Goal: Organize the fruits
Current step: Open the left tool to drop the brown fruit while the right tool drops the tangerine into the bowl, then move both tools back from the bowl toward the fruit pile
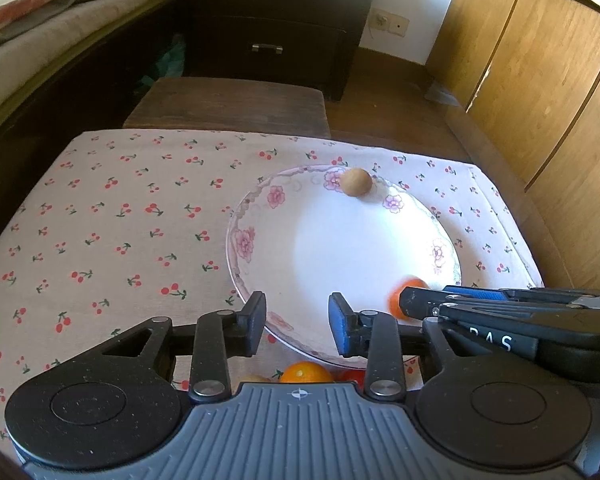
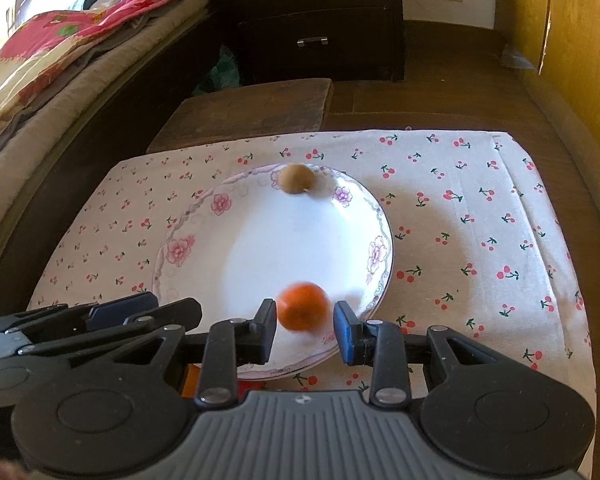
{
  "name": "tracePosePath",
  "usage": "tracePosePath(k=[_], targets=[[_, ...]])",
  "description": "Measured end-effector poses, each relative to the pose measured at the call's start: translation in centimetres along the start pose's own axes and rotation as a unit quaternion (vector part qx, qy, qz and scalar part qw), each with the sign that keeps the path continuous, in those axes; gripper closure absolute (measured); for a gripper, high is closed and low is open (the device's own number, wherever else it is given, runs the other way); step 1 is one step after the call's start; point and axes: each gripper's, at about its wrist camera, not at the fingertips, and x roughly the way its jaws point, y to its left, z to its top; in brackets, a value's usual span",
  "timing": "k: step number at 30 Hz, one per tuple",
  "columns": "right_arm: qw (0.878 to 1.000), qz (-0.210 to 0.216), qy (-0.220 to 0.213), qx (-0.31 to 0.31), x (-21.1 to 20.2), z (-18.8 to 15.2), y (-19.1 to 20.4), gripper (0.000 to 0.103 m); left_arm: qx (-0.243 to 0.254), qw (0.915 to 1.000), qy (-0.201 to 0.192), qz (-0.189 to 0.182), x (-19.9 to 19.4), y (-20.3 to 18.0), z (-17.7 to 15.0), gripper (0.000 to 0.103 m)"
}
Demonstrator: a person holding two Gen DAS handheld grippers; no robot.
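A white plate (image 1: 260,216) with pink flowers on its rim lies on the cherry-print cloth (image 1: 120,220). On its far rim sits a round brown fruit (image 1: 356,182) (image 2: 296,178). A blurred orange fruit (image 2: 303,312) (image 1: 404,294) lies on the plate's (image 2: 204,240) near part, between the fingers of my right gripper (image 2: 305,330), whose pads do not press on it. My left gripper (image 1: 299,322) hangs open over the plate's near rim with nothing between its fingers. Each gripper shows side-on in the other's view: the right gripper (image 1: 412,300) and the left gripper (image 2: 172,306).
Under the left gripper, just off the plate's near edge, lie an orange fruit (image 1: 306,372), a red one (image 1: 354,376) and a pale one (image 1: 256,379). Beyond the cloth are a dark wooden stool (image 1: 228,108), a dark drawer unit (image 1: 272,20), a bed (image 2: 40,92) at left and wooden cabinets (image 1: 540,80) at right.
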Motion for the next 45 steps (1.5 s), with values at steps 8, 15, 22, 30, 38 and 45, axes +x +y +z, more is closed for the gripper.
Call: tracePosePath(k=[8, 15, 22, 30, 38, 45], targets=[[1.000, -0.001, -0.008, 0.007, -0.5, 0.1, -0.2, 0.069, -0.002, 0.9999, -0.010, -0.003, -0.7, 0.0, 0.1, 0.053], [1.000, -0.002, -0.014, 0.006, -1.5, -0.1, 0.2, 0.069, -0.004, 0.9998, -0.017, -0.006, -1.5, 0.3, 0.0, 0.050], [1.000, 0.005, -0.016, -0.005, -3.0, -1.2, 0.9, 0.068, -0.007, 0.9996, -0.025, -0.009, -3.1, 0.9, -0.6, 0.044], [1.000, 0.013, -0.019, -0.012, -4.3, -2.3, 1.8, 0.066, -0.008, 0.9994, -0.032, -0.011, -4.6, 1.5, -1.3, 0.042], [1.000, 0.021, -0.008, -0.014, -5.1, -4.4, 2.5, 0.066, -0.005, 0.9995, -0.030, -0.011, -5.9, 2.0, -2.6, 0.041], [0.999, 0.022, 0.008, -0.022, -5.2, -6.0, 3.2, 0.065, -0.016, 0.9996, -0.019, -0.014, -6.8, 2.6, -3.9, 0.040]])
